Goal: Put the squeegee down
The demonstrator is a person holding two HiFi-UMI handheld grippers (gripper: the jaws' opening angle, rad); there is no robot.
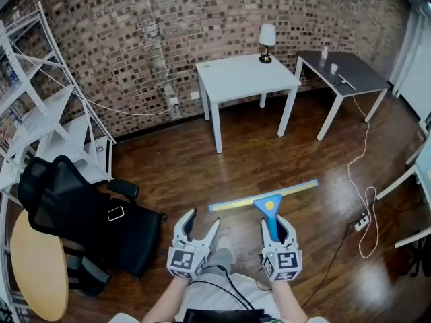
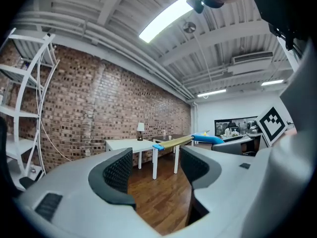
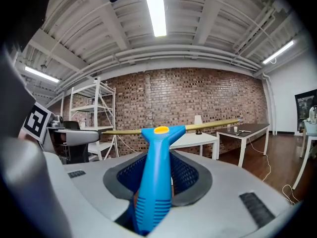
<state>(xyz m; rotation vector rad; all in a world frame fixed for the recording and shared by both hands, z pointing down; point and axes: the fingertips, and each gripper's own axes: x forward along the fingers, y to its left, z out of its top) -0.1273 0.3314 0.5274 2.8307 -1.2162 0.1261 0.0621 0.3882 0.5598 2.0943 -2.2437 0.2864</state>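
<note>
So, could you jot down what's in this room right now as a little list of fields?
Held item: blue squeegee, up off the wooden floor
Right tongs: shut on the squeegee handle
Left tongs: open, empty
Furniture: white table with lamp, dark table, black chair
Squeegee put down: not yet

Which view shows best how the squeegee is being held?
The right gripper view: the squeegee fills the middle, its blue handle clamped between the right gripper's jaws. The head view shows the whole blade from above, but the grip small. The left gripper view catches only the blade and handle top.
</note>
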